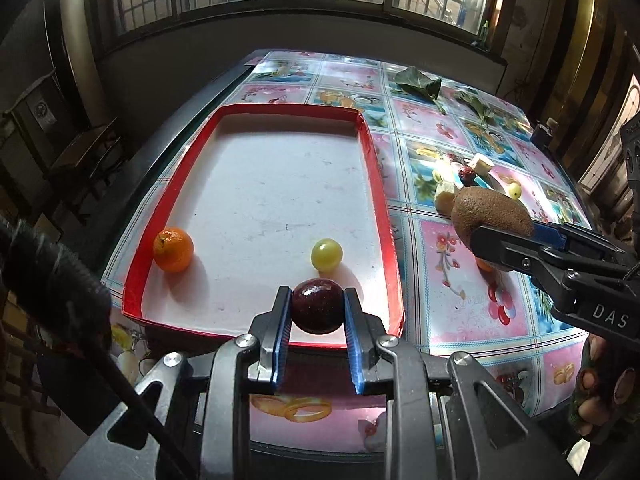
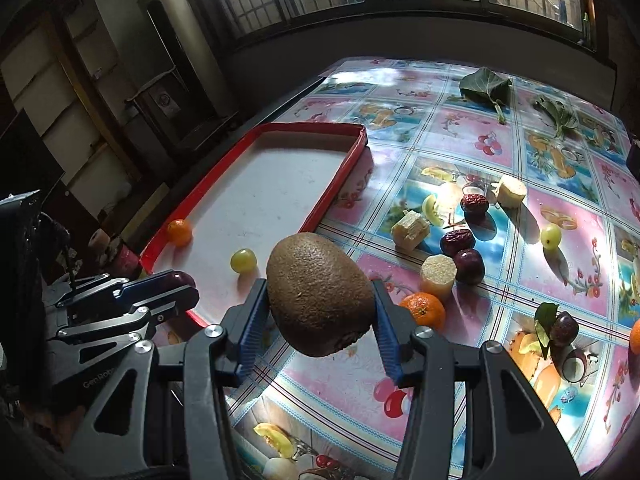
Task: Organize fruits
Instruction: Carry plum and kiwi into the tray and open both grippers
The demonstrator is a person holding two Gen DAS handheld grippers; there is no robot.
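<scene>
My left gripper (image 1: 317, 300) is shut on a dark red round fruit (image 1: 317, 306) and holds it over the near edge of the red-rimmed white tray (image 1: 370, 152). In the tray lie a tangerine (image 1: 173, 249) and a green grape (image 1: 327, 255). My right gripper (image 2: 320, 292) is shut on a brown kiwi (image 2: 320, 294), above the tablecloth just right of the tray (image 2: 320, 204). The right gripper also shows in the left wrist view (image 1: 504, 232) with the kiwi (image 1: 492, 212). The left gripper shows in the right wrist view (image 2: 176, 284).
Loose on the flowered tablecloth (image 2: 500, 140) right of the tray: a tangerine (image 2: 423, 309), red dates (image 2: 468, 266), pale cut pieces (image 2: 438, 276), a green grape (image 2: 551, 236), a dark fruit with leaves (image 2: 562, 328). Green leaves (image 2: 486, 86) lie at the far side.
</scene>
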